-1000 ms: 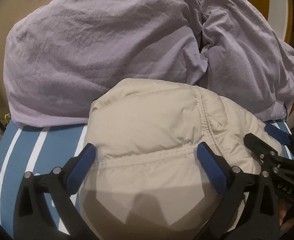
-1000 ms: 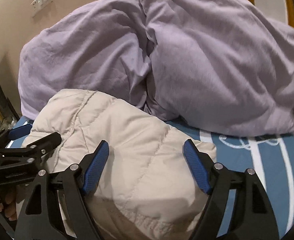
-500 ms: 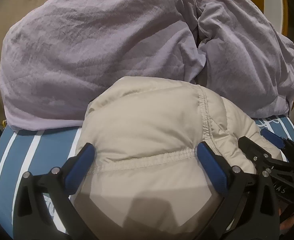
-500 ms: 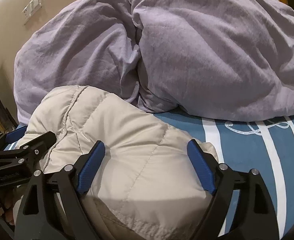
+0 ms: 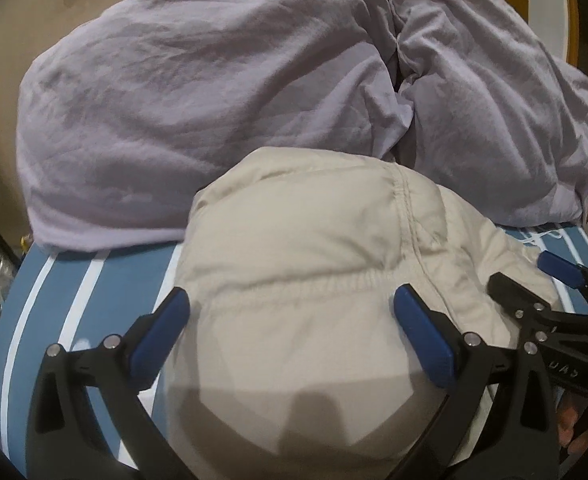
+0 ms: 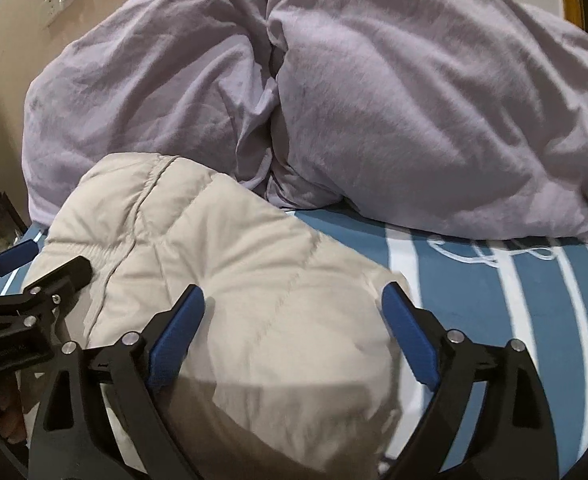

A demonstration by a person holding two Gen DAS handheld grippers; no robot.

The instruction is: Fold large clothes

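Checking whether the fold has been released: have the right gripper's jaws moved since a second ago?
Yes. The right gripper has just been opening: its blue pads now stand farther apart over the beige jacket, not pressing it.

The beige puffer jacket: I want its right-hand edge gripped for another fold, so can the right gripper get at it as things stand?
Probably yes. The right gripper hangs open right over the beige puffer jacket, nothing between; the lilac duvet lies behind.

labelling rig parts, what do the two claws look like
Both match: the left claw and right claw have black angular plastic arms with silver bolt heads at the joints, each ending in a long blue pad with a fine grippy texture. Faint lettering marks the right claw's body; too blurred to read. No cables or sleeves show.
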